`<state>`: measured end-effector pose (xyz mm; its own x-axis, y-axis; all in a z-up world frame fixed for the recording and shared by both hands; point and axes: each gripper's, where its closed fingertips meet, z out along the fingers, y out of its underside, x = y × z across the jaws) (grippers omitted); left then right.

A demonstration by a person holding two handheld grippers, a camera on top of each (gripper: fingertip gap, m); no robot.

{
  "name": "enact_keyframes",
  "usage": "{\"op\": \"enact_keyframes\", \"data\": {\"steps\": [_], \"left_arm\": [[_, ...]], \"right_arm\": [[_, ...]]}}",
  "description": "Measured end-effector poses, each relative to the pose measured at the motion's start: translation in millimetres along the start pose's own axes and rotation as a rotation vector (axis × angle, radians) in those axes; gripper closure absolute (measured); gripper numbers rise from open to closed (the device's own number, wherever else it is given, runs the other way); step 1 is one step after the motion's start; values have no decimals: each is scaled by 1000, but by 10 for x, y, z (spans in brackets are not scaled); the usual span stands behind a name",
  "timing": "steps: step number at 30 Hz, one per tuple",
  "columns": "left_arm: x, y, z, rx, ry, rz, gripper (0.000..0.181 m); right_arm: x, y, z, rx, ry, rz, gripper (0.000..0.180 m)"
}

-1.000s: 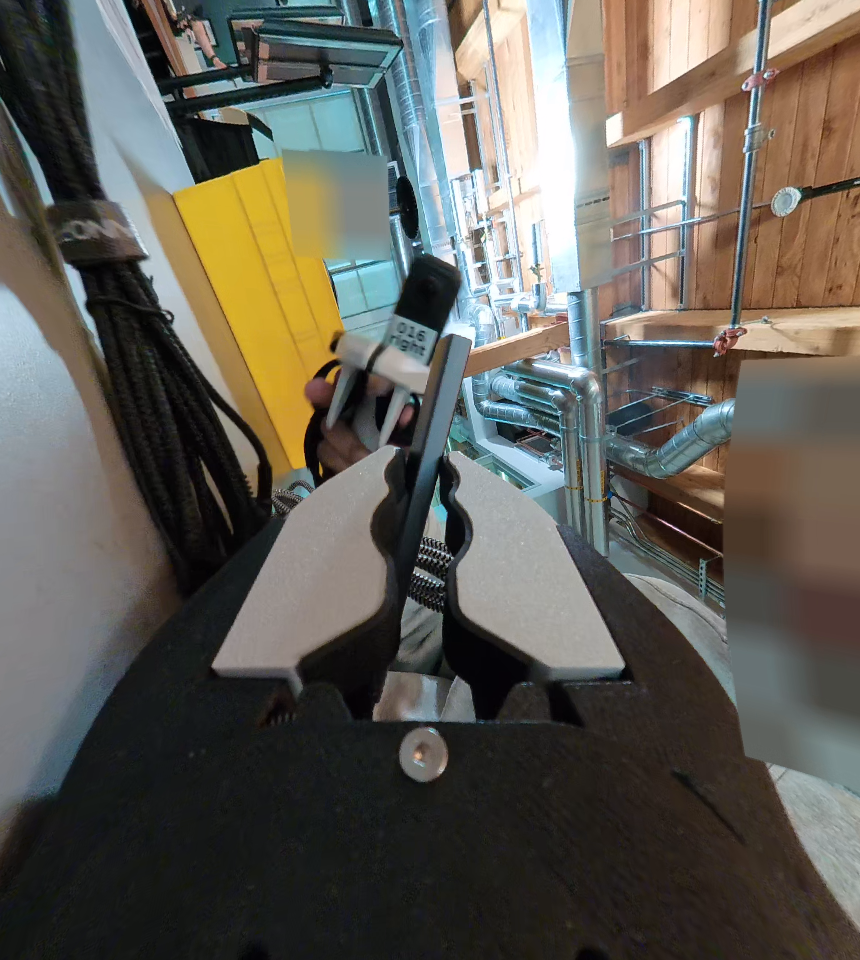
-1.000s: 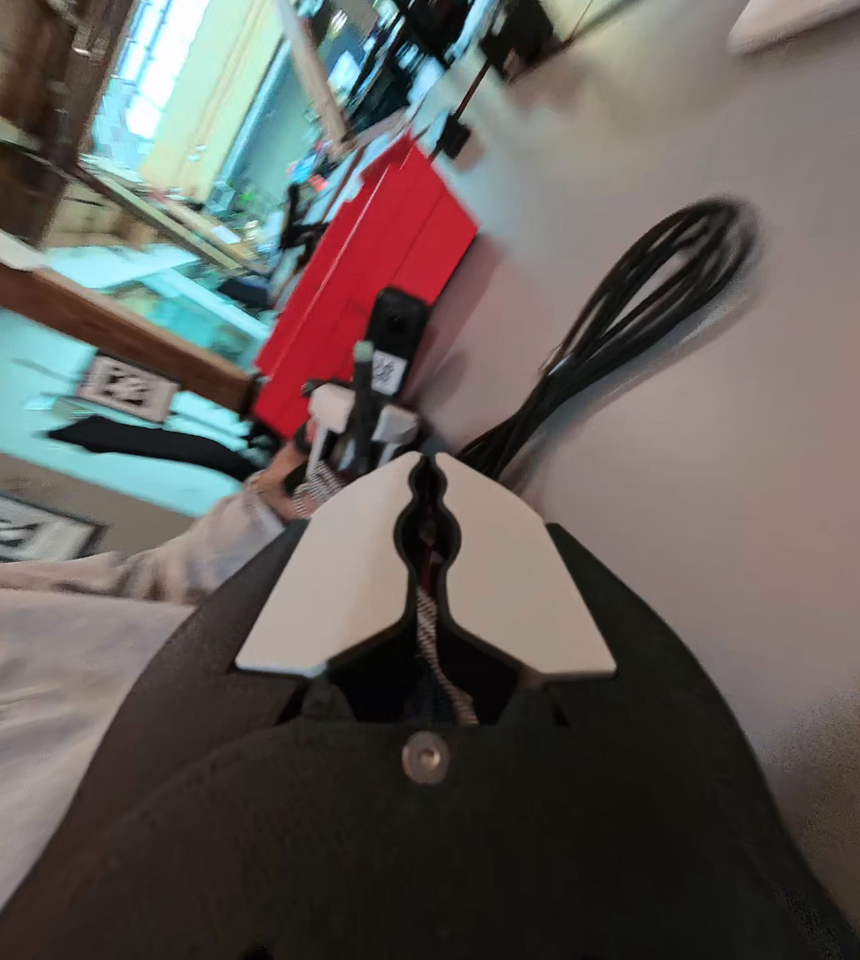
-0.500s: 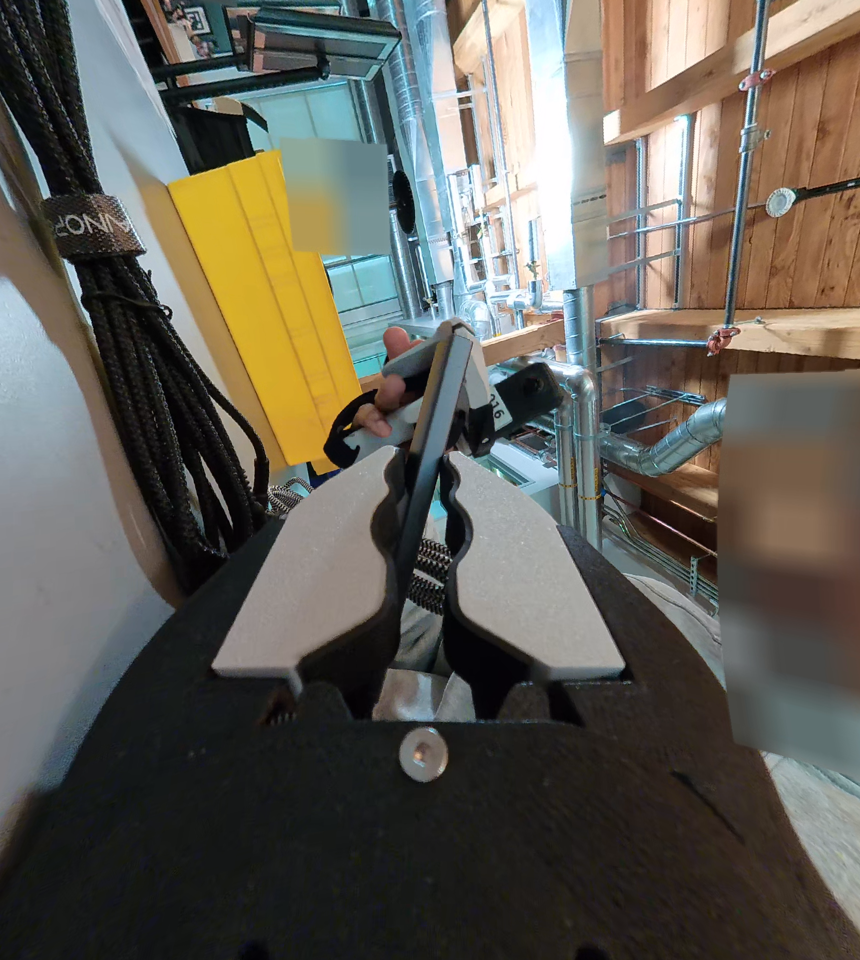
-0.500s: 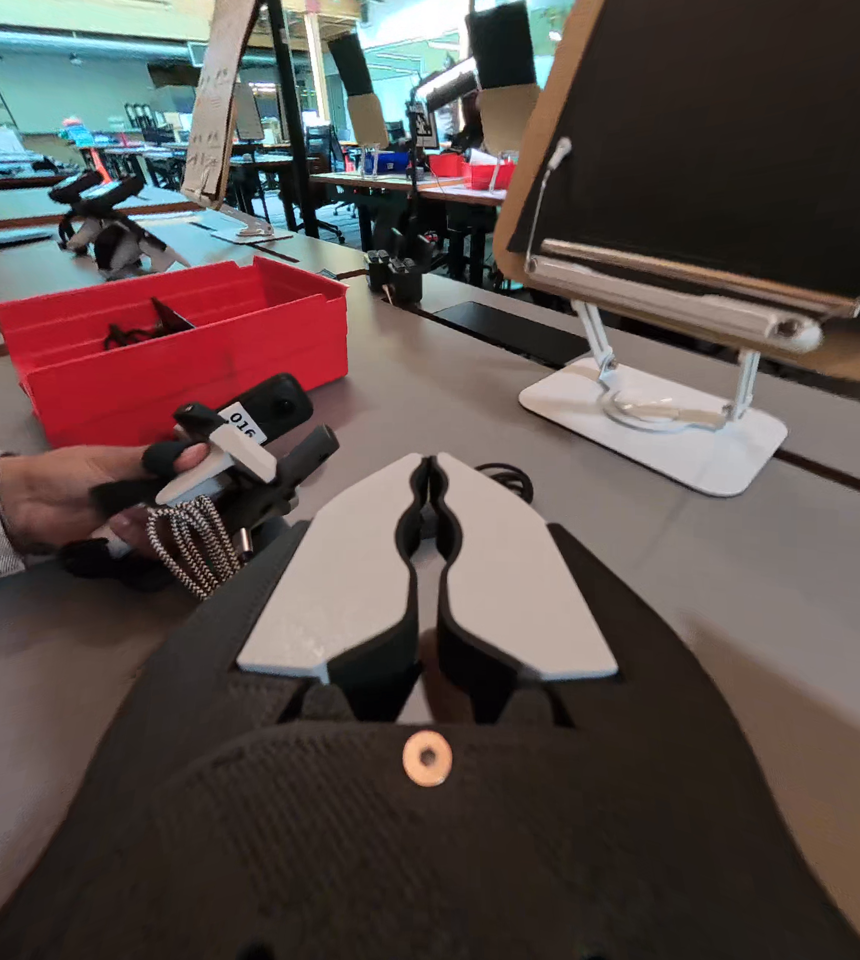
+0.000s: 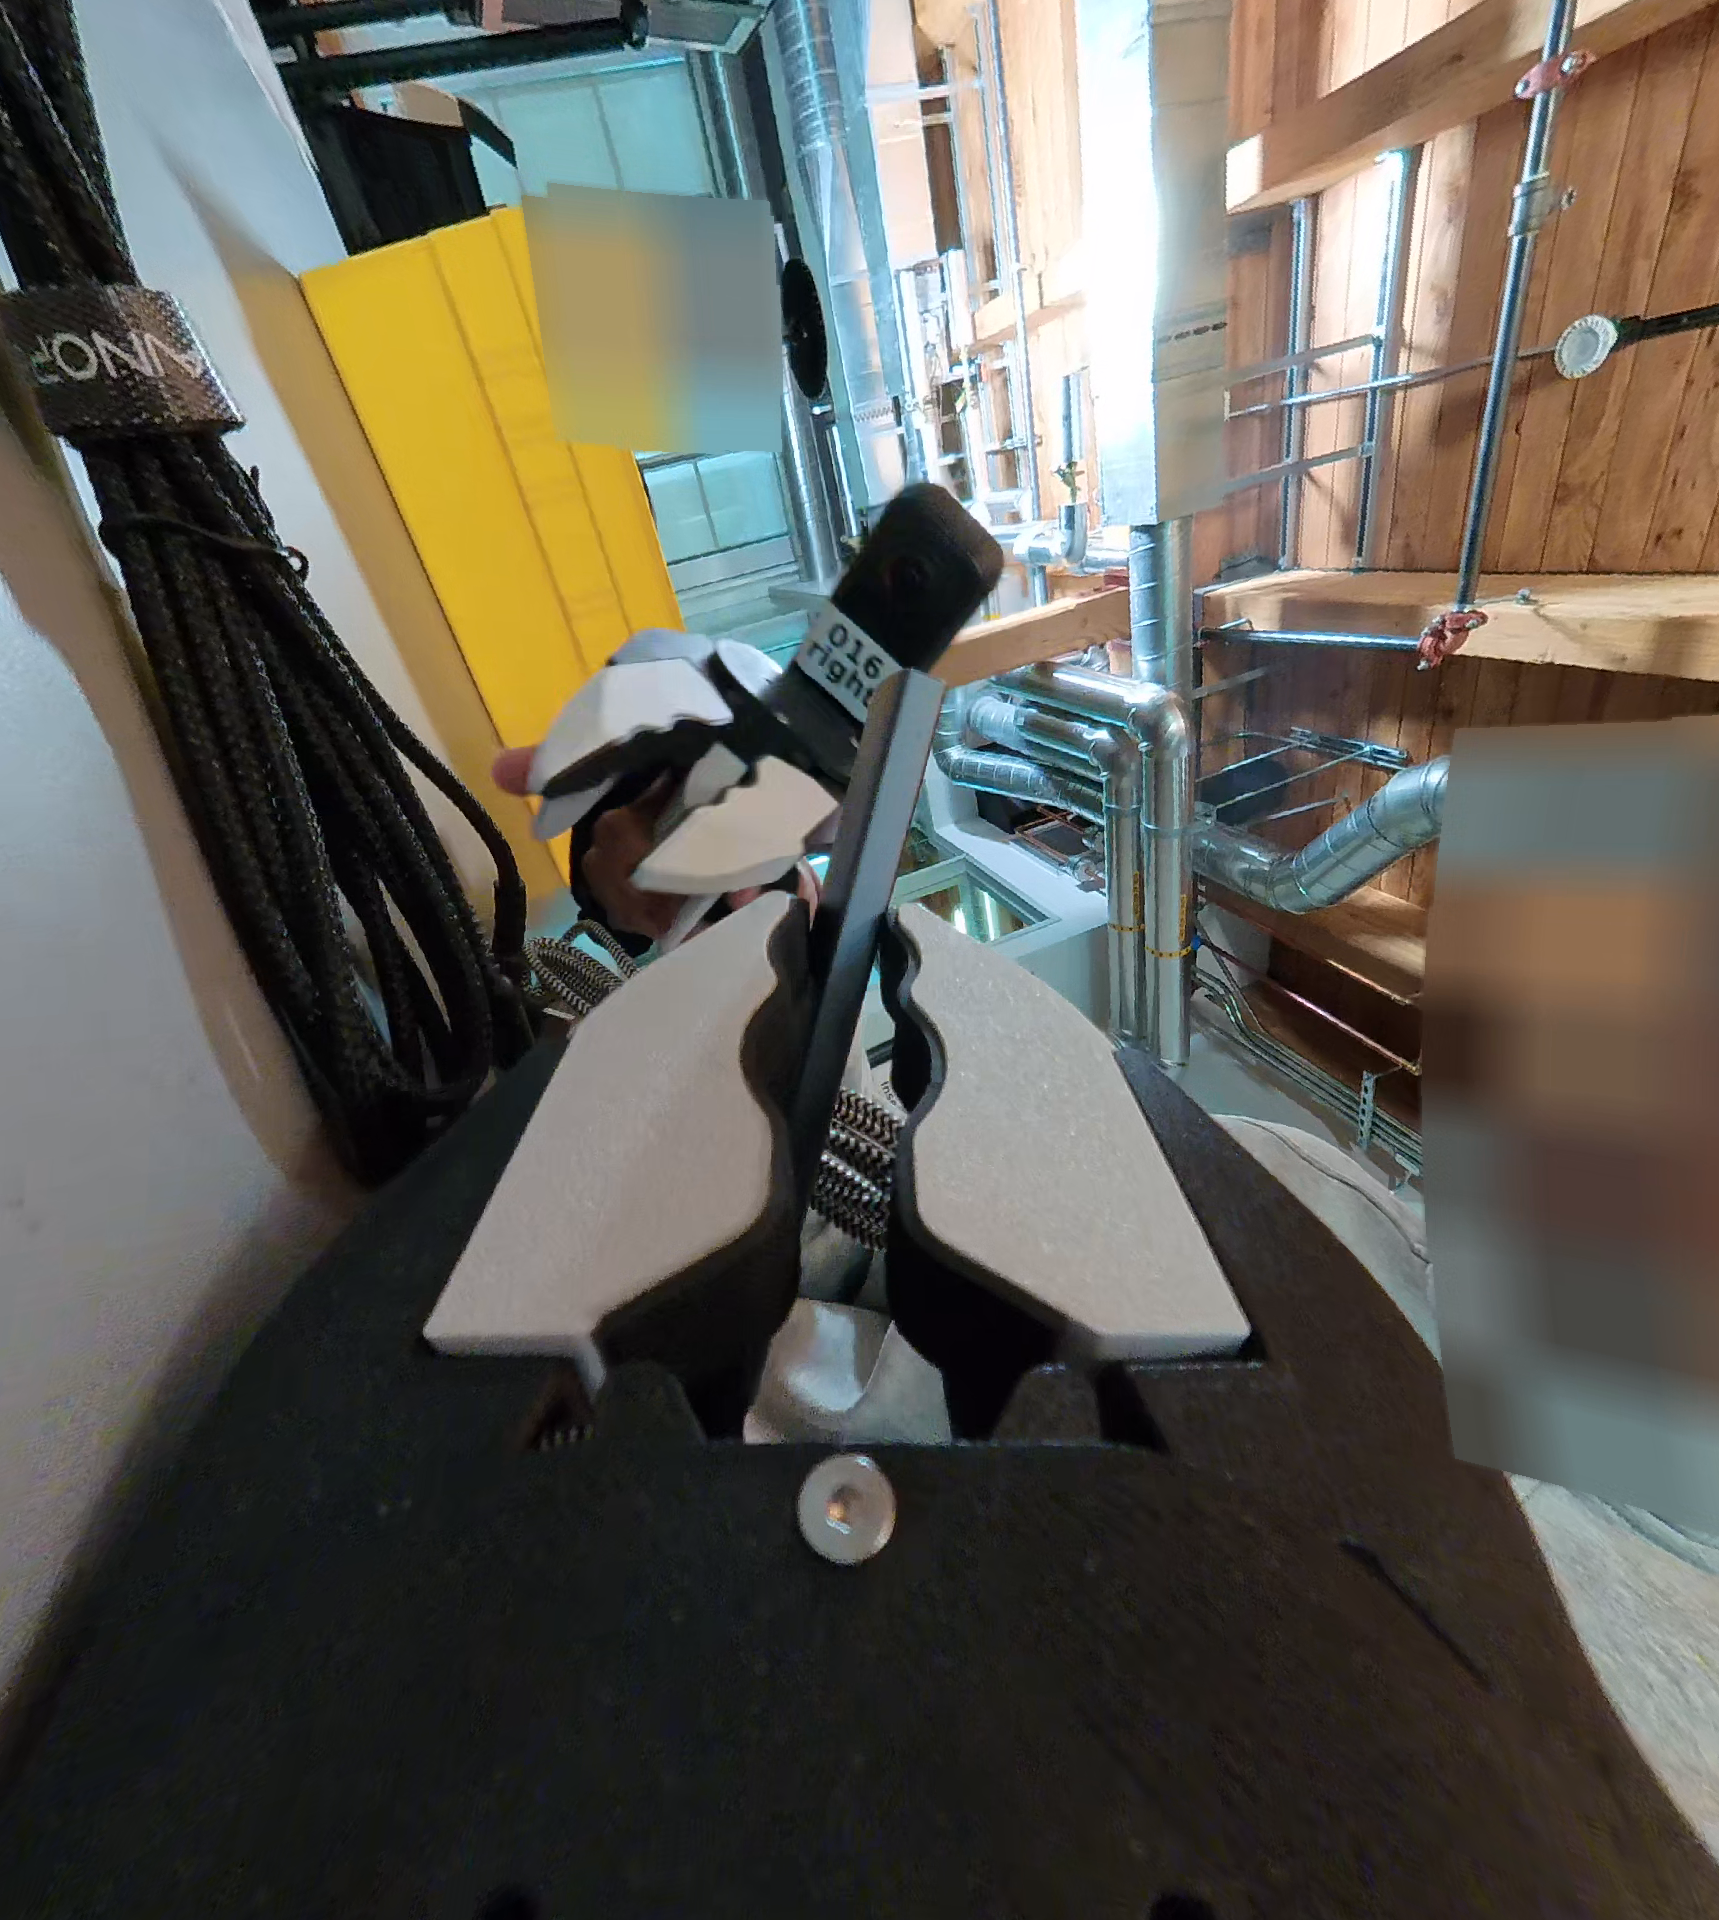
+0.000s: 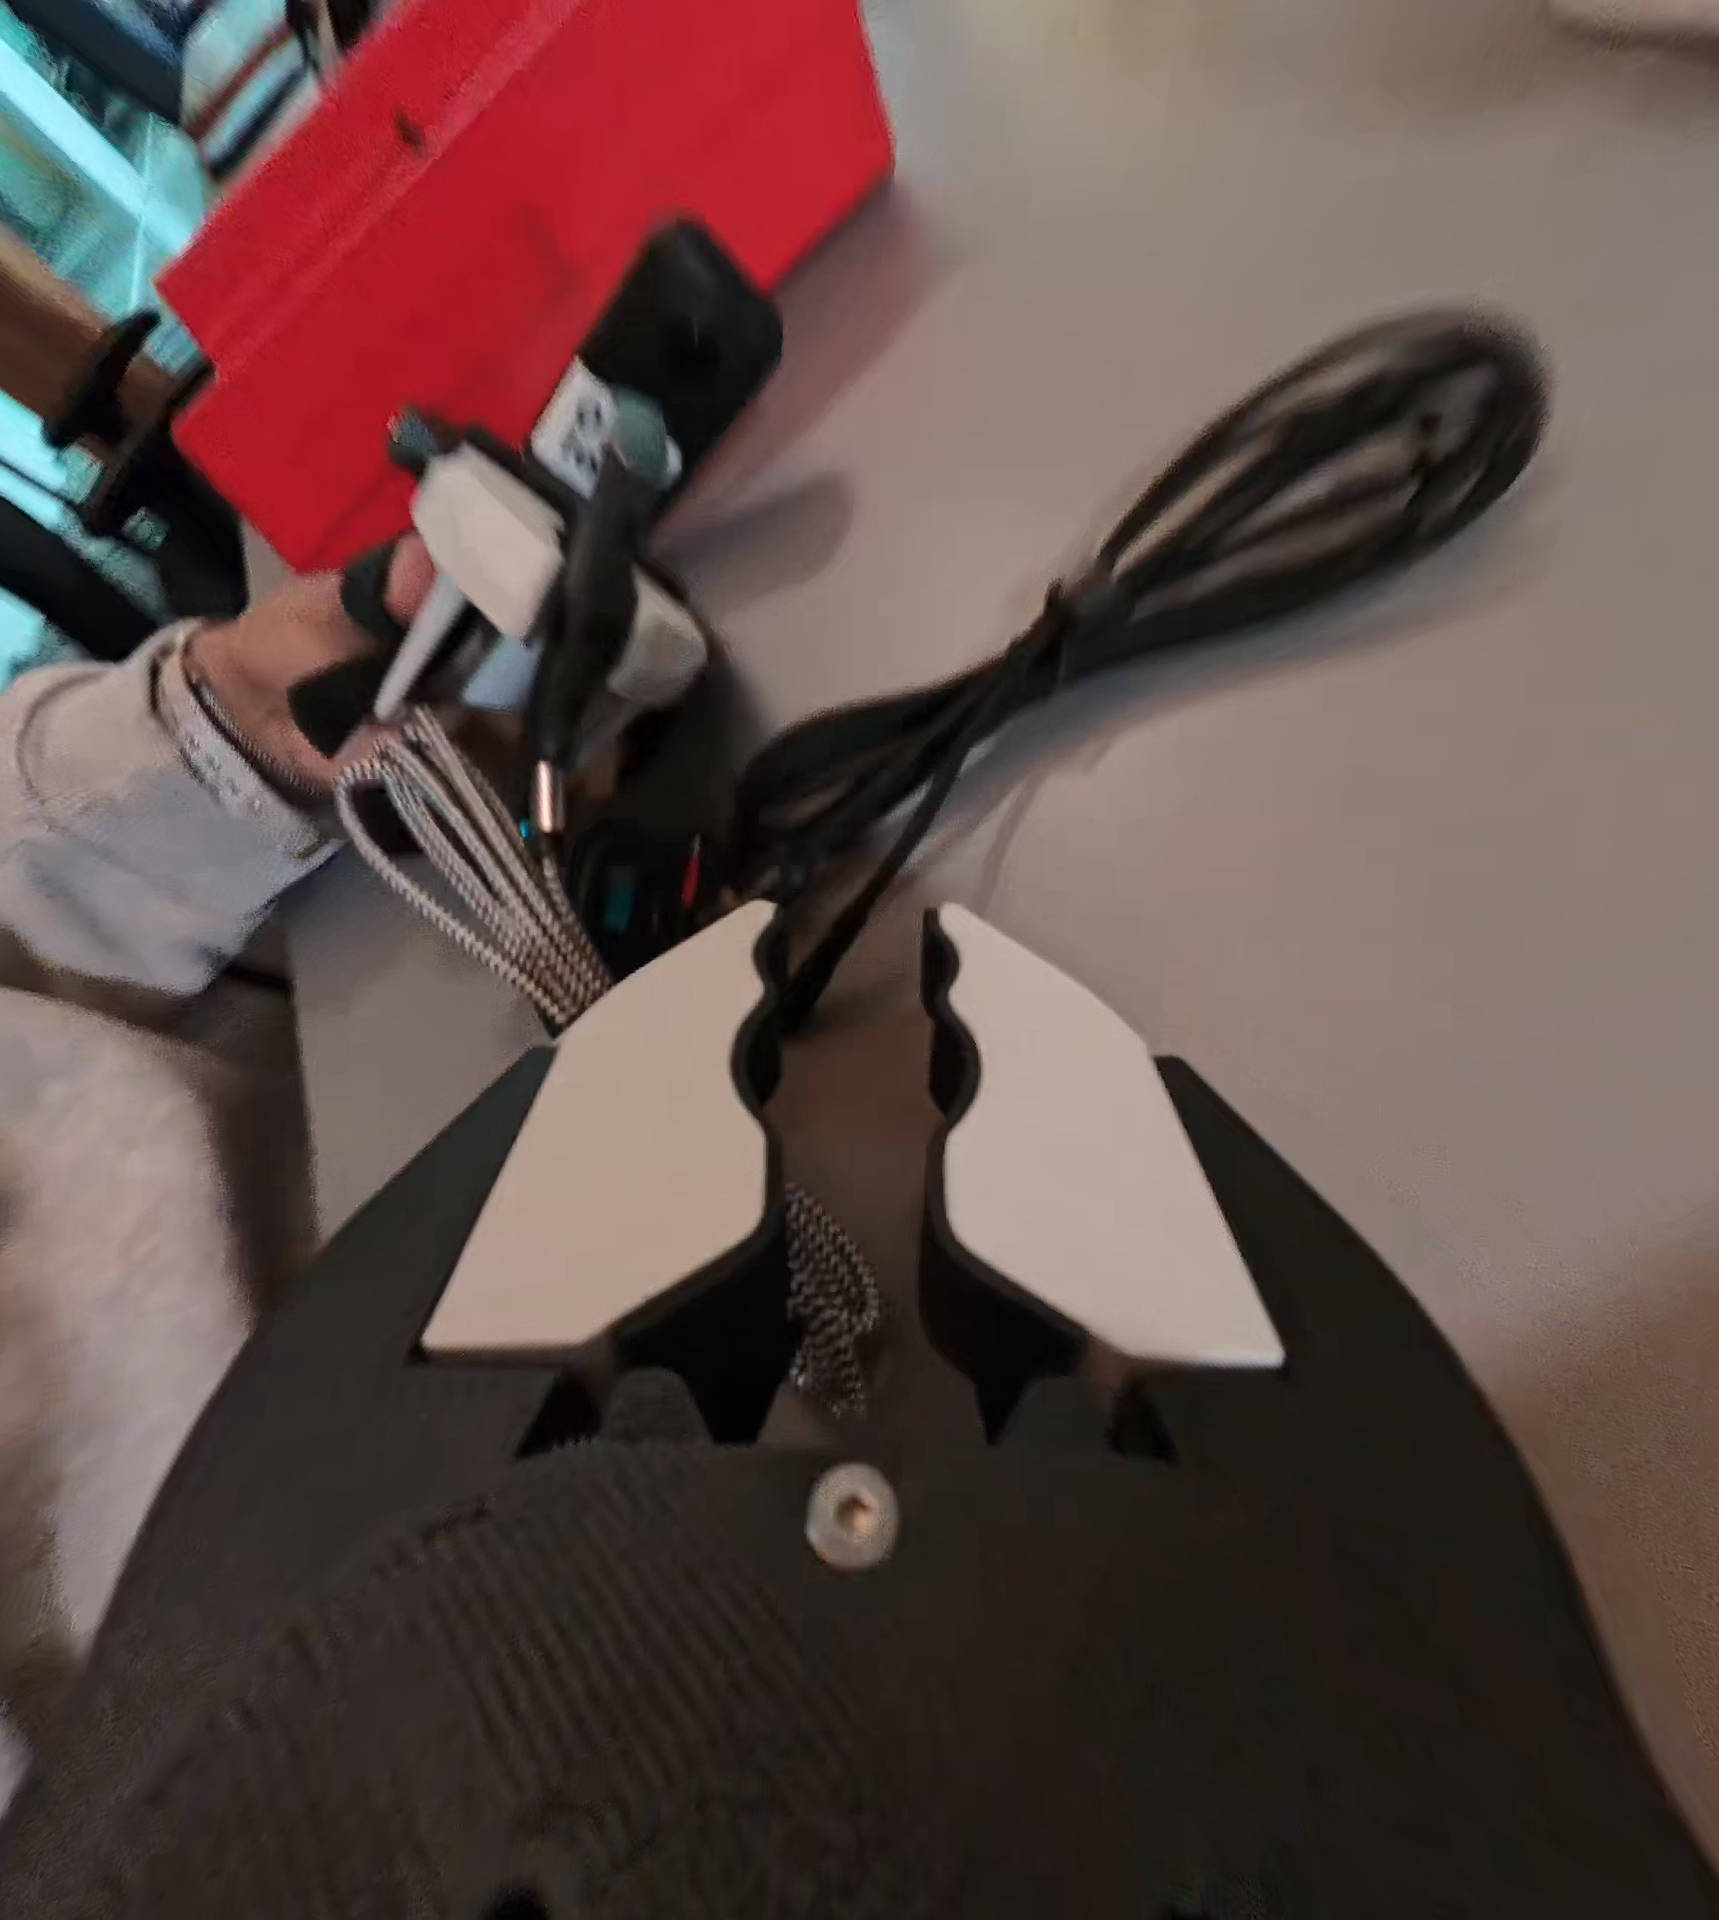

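Note:
My left gripper [image 5: 847, 914] is shut on a thin black flat bar [image 5: 876, 810] that sticks up out of the jaws. It also shows in the right wrist view [image 6: 564, 561], held in a hand above the grey table [image 6: 1354, 831]. My right gripper [image 6: 852, 920] is open, and a strand of the black cable bundle [image 6: 1302, 520] runs between its fingertips, close to the left finger. In the left wrist view the right gripper [image 5: 668, 779] is just beyond the bar with its fingers apart. A black-and-white braided cable [image 6: 481, 894] hangs in loops under the left hand and passes under my right fingers.
A red bin [image 6: 522, 208] stands on the table behind the left gripper. A yellow bin [image 5: 481, 499] stands past the strapped black cable bundle [image 5: 263, 779] in the left wrist view. A person's grey sleeve [image 6: 86, 810] lies at the left. There is about 7 centimetres between the tips of the two grippers.
My right gripper has opened and swung back down toward the table and the cables. The left gripper still holds the black bar and has barely moved.

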<state>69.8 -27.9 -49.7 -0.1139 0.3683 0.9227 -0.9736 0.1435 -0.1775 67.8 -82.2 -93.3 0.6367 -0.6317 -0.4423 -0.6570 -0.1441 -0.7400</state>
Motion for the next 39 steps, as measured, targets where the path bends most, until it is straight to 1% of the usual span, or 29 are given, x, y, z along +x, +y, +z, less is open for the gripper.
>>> {"op": "enact_keyframes", "data": {"steps": [2,4,7,9,15,17,18,22,27,30,34,35,39], "left_arm": [[-3,14,6,-9,-1,-4,168],[-1,30,11,-20,1,-8,168],[-5,54,20,-35,1,-12,168],[-8,67,26,-44,-2,-13,167],[-10,74,29,-48,-2,-15,168],[-10,74,30,-48,-2,-16,168],[-10,74,30,-48,-2,-16,167],[-9,77,30,-50,0,-17,168],[-7,82,33,-53,2,-18,168],[-7,84,32,-53,1,-18,168],[-8,86,32,-52,1,-18,167],[-9,86,32,-52,1,-18,168],[-8,88,33,-54,2,-18,168]], "right_arm": [[34,135,81,-100,-32,26,159],[48,142,140,-127,-63,23,164],[-38,206,207,-217,-192,76,159],[-99,201,213,-244,-273,67,162],[-182,214,270,-286,-374,13,164],[-178,212,285,-290,-363,16,163],[-155,203,290,-289,-343,23,159],[4,185,280,-304,-229,49,158],[-149,243,358,-349,-258,-18,155],[-197,225,439,-320,-268,-57,164],[-223,180,447,-259,-299,-87,168],[-228,139,430,-227,-309,-81,172],[-290,-182,248,-26,-390,-12,172]]}}
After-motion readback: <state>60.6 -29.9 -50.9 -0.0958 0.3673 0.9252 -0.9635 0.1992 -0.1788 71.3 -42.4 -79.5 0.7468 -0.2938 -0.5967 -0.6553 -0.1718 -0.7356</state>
